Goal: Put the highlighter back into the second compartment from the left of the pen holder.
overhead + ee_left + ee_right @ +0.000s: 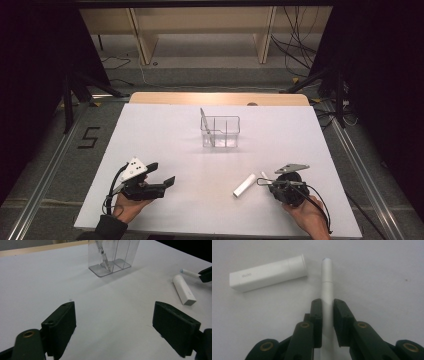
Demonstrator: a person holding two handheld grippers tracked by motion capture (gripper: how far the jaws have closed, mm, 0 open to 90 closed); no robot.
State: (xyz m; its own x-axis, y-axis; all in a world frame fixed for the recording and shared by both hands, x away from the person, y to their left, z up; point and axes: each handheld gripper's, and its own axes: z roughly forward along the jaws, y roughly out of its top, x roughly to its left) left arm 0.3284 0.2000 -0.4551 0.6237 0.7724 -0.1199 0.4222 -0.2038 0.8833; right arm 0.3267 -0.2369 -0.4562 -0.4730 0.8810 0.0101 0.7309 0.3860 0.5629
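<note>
A: Where does the tidying stand?

B: Early, I'd judge. The clear organizer (220, 131) sits in the middle of the tabletop (150, 135), toward the far edge, and one slim pen-like item (204, 122) already leans in its left compartment. The other compartments look empty.

A: And what's still out?

B: Two white things near the front right corner. The white pen (327, 282) lies flat on the tabletop, and the right hand-held gripper (327, 305) has its jaws pressed against the barrel on both sides, clamped on it near one end. It doesn't look lifted; in the right gripper view the pen seems to rest on the surface.

A: The other one?

B: A white glue stick (268, 273), lying on its side just beside the pen, toward the middle of the tabletop and apart from it. Nothing touches it.

A: What's the left hand doing?

B: The left hand-held gripper (161, 176) rests near the front left corner, jaws wide apart with nothing between them, well away from everything.

A: So what's left?

B: As I read it: lift the pen, carry it to the organizer and drop it in, then do the same with the glue stick. One of three items appears to be stowed.
</note>
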